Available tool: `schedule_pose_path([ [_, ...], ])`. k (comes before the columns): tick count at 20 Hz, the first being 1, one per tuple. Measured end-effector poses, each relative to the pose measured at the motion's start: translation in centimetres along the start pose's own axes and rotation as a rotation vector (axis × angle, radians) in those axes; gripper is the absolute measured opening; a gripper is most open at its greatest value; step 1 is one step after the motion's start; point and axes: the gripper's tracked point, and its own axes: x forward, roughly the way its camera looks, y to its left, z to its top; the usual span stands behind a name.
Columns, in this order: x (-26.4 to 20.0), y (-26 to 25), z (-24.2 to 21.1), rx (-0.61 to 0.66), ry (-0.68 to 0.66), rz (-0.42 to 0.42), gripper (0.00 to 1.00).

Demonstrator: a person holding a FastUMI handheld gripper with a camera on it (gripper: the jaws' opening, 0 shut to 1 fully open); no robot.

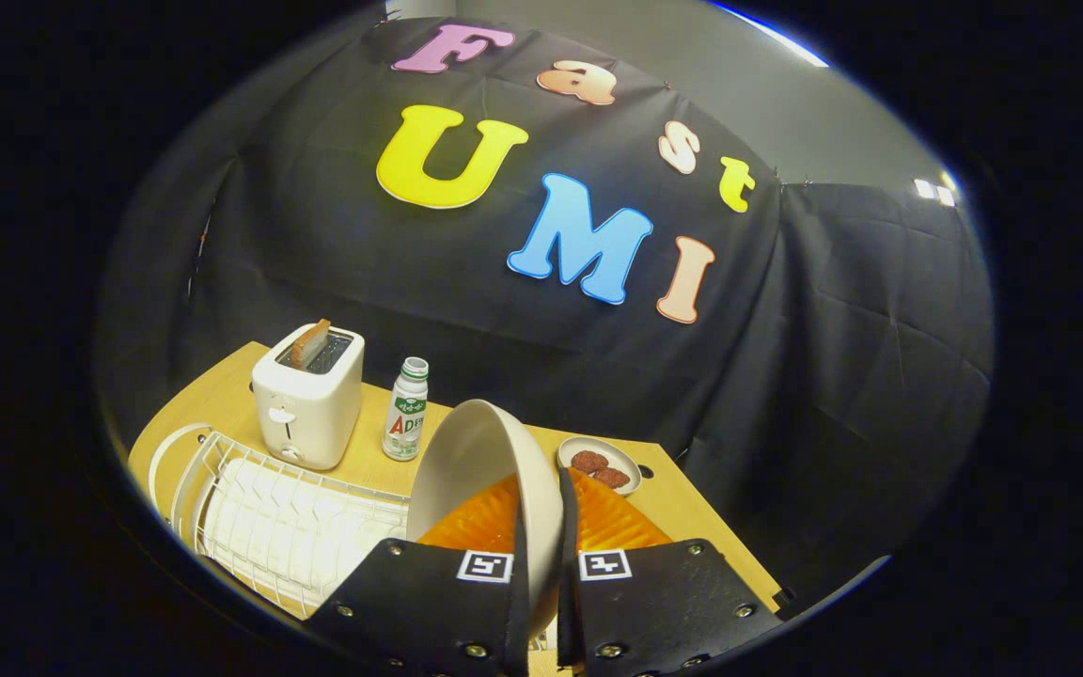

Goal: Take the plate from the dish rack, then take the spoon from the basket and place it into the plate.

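Plate (466, 470) lifted clear of dish rack (288, 527) | fingers (515, 555) pinching its rim | spoon pickup and placing remain.

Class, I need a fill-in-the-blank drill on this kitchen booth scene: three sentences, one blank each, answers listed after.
1. The gripper is shut on the rim of the ____, lifted over the dish rack.
2. A slice of bread sticks out of the ____ beside the bottle.
3. The small dish beyond the fingers holds two ____ pieces of food.

Answers: plate; toaster; red
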Motion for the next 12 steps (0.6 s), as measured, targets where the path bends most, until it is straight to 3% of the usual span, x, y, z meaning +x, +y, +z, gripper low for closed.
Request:
schedule_pose_path([
  [12,-5.4,-7.9,-1.3,0.082,-0.034,-0.037,0.11],
])
